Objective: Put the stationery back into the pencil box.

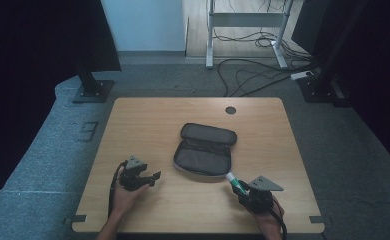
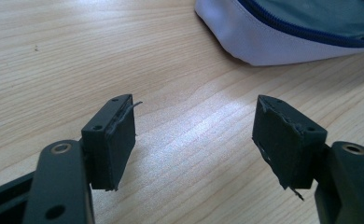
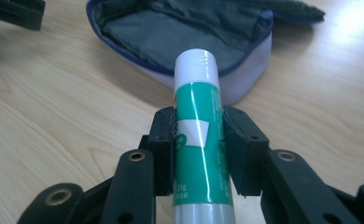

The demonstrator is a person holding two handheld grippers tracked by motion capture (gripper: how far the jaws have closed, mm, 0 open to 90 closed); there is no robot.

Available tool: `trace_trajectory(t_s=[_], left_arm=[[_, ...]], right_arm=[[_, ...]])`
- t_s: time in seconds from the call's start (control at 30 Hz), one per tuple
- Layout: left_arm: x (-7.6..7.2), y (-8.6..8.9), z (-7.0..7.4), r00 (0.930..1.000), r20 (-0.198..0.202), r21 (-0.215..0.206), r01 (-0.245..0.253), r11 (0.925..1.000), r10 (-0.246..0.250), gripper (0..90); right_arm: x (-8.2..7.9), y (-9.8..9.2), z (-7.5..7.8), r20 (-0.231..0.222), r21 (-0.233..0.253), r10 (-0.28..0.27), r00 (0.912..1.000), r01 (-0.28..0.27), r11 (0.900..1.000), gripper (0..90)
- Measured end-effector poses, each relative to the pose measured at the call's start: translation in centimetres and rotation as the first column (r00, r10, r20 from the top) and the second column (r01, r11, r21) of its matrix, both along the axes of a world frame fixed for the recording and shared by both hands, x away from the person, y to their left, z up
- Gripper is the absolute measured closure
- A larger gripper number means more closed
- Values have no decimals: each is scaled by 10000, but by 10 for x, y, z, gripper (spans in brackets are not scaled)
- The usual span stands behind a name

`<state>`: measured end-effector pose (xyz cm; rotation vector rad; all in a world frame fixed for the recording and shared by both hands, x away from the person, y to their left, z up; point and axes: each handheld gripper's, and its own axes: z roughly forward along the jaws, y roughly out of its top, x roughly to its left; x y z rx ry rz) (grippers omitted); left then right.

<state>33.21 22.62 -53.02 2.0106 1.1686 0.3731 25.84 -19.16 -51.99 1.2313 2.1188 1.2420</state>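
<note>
So far the pick-up looks done: the right hand-held gripper (image 3: 199, 140) has its jaws clamped on a glue stick (image 3: 198, 135), gripping the green body about midway along. What I'd judge is left is the carry and the drop into the pouch (image 1: 203, 157), which lies unzipped and open on the bench (image 1: 148, 125), lid flap folded back on the far side. Nothing shows inside it but dark lining.

The stick sits just off the pouch's near right corner, in the high view (image 1: 234, 181) close to the rim but not over it. Its long axis runs along the gripper's own line, white cap leading and aimed at the pouch, roughly forward and a little to the left across the bench, lying close to level rather than upright.

The left hand-held gripper (image 2: 194, 140) holds nothing, jaws spread wide over bare wood, with the pouch's pale edge (image 2: 283, 44) near but apart from it.
</note>
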Motion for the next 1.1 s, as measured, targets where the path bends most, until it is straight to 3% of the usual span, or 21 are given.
trace_trajectory(t_s=[0.23,0.47,0.63,0.8,1.1], left_arm=[[5,10,2,9997,-58,-330,-232,9992,231,307],[4,6,1,9999,-101,-377,-93,9992,89,307],[3,-2,0,9999,-81,-48,119,9999,-119,307],[-1,-2,7,9999,147,-130,93,9999,-91,306],[3,3,10,9999,159,-252,-60,9997,64,308]], right_arm=[[17,5,10,113,311,135,9998,-138,9994,648],[30,8,22,204,768,165,9997,-181,9969,648],[38,14,28,395,640,331,9987,-356,9973,648],[43,19,31,394,732,419,9983,-447,9963,648],[58,32,35,527,646,618,9967,-651,9958,648]])
